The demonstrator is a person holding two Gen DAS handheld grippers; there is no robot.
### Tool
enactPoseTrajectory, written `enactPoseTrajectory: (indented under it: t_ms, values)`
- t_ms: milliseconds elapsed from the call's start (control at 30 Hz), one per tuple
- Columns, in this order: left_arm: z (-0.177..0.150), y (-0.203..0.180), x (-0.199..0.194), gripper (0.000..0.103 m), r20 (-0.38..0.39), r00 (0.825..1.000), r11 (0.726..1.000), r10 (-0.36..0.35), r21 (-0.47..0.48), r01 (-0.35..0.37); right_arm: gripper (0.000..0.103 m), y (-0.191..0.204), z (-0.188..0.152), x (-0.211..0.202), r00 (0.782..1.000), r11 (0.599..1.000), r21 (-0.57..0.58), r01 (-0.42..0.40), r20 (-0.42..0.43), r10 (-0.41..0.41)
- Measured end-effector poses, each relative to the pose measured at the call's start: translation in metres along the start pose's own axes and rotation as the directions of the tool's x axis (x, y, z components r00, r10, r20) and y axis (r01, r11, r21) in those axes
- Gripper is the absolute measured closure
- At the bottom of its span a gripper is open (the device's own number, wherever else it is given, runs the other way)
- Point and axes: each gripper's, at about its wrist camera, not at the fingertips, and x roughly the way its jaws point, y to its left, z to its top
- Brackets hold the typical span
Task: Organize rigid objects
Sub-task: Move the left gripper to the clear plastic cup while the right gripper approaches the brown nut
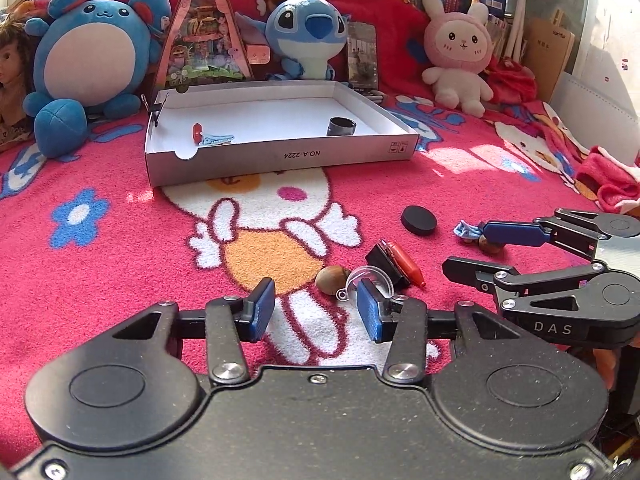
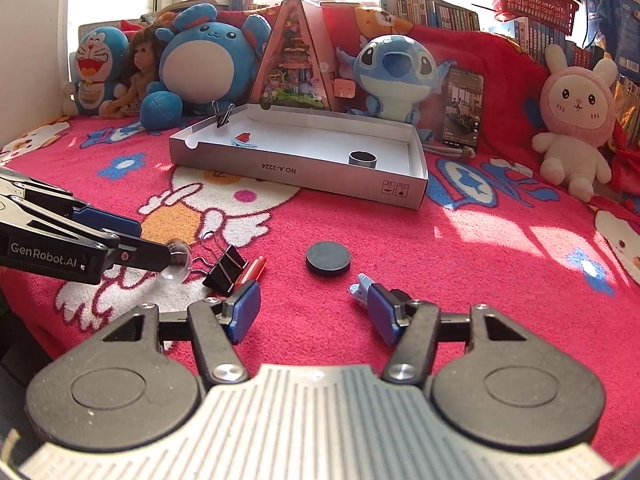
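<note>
Jaws of the left gripper [image 1: 316, 306] stand apart around a small nut [image 1: 332, 279], the right pad beside a clear dome [image 1: 370, 280]; jaws of the right gripper [image 2: 310, 306] gape, 1 pad against a blue clip [image 2: 360, 286], nothing gripped. Centre each pair on 1 item before closing, then carry it to the white box [image 2: 416, 196] on the bed blanket [image 2: 500, 280].

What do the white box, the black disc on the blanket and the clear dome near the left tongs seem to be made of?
White box: looks like thin cardboard, matte, with folded walls and printed lettering.
Black disc: matte black, likely rubber or plastic; no gloss, and the material stays open.
Clear dome: transparent glossy plastic, probably; the blanket shows through it.
</note>
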Motion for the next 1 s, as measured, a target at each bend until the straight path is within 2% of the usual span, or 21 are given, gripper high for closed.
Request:
enactPoseTrajectory:
  t_ms: [167,367,667,733,800,1000]
  values:
    - [-0.001,-0.011,-0.007,0.060,0.016,0.999,0.999,-0.042,0.028,0.042,0.031,-0.003,-0.001,-0.001,1.000,1.000,0.004,0.020,0.001,-0.020]
    - [-0.007,-0.028,0.001,0.060,0.022,0.999,0.997,-0.039,0.067,0.037,0.031,-0.006,-0.003,-0.006,0.999,0.999,0.014,0.050,0.014,-0.050]
    - [-0.015,-0.051,0.014,0.060,0.083,0.996,0.982,0.034,0.180,-0.049,0.031,-0.021,-0.005,-0.007,0.995,0.994,0.063,0.094,0.009,-0.095]
    - [-0.016,-0.052,0.016,0.063,0.083,0.996,0.979,0.036,0.195,-0.051,0.031,-0.021,-0.006,-0.007,0.995,0.993,0.062,0.097,0.006,-0.098]
    - [-0.017,-0.052,0.018,0.073,0.074,0.997,0.979,0.035,0.196,-0.049,0.031,-0.022,-0.007,-0.005,0.995,0.993,0.063,0.099,0.003,-0.100]
    - [-0.018,-0.046,0.015,0.074,0.076,0.997,0.983,0.031,0.179,-0.045,0.033,-0.025,-0.008,0.000,0.996,0.992,0.087,0.094,-0.009,-0.093]
